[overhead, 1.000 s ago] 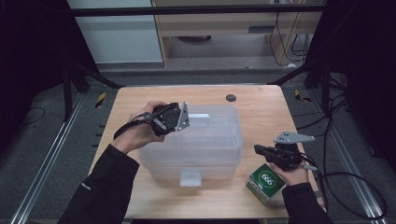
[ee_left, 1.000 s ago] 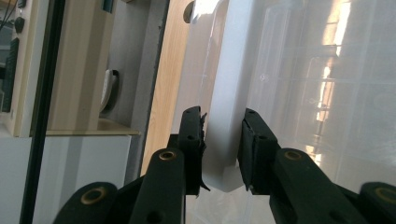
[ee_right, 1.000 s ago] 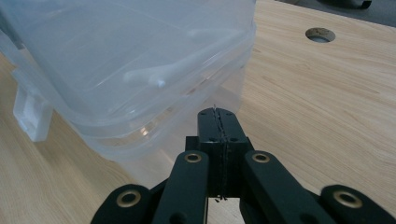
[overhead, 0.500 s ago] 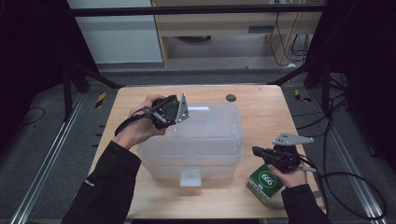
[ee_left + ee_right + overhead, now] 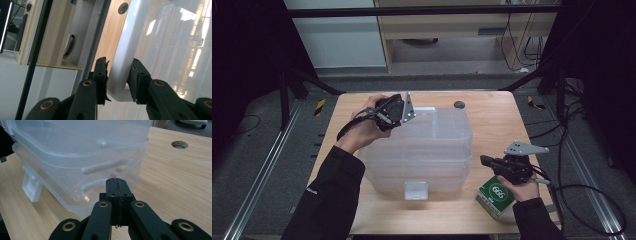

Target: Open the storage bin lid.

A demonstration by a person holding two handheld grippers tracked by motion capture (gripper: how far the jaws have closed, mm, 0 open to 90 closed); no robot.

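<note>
**Lid corner in our left jaws, right jaws closed beside the box**

We have our left hand-held gripper (image 5: pixel 404 114) at the far left corner of the clear plastic box (image 5: pixel 422 150), which sits in the middle of the counter (image 5: pixel 492 120). In the left gripper view the two jaws stand partly open on either side of the white rim of the lid (image 5: pixel 130 45), one pad on the outer side and the other on the top side; we cannot tell whether both pads press on it. The lid looks lifted a little at that far left end, so a gap shows between it and the box below.

Our right hand-held gripper (image 5: pixel 484 161) rests low at the near right, just beside the box's right wall. Its jaws are pressed fully together with nothing between them, as the right gripper view shows (image 5: pixel 117 195).

A green and white carton (image 5: pixel 496 196) lies on the counter under our right hand (image 5: pixel 519 185). A small dark hole (image 5: pixel 459 104) marks the far edge of the counter.
</note>
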